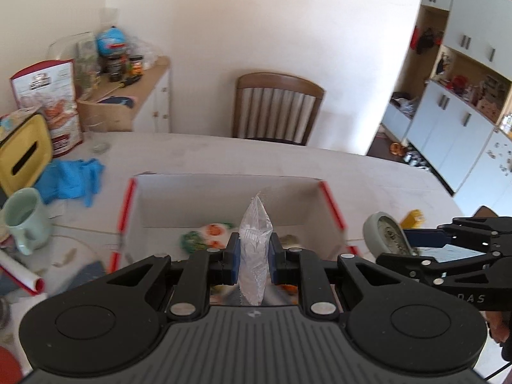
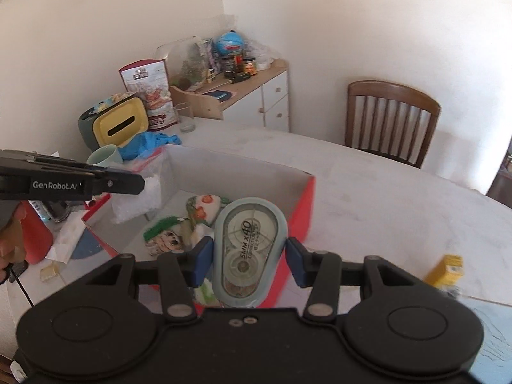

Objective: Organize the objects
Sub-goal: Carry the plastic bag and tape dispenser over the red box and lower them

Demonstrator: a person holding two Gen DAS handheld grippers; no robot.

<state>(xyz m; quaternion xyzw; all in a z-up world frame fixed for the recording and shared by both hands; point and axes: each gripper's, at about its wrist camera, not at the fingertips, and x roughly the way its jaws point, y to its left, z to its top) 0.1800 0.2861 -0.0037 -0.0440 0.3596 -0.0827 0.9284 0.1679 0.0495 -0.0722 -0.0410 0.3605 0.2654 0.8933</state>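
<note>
clear packet (image 1: 254,249) pinched in left tool (image 1: 254,256) - over box (image 1: 224,188).

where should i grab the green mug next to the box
Take the mug by its handle. In the left wrist view it stands upright on the table with the handle turned toward the camera, so come in from the near side and close across the loop. The open rim facing up would also take one finger inside, one outside. Both tongs are full now, so free one first.
</note>
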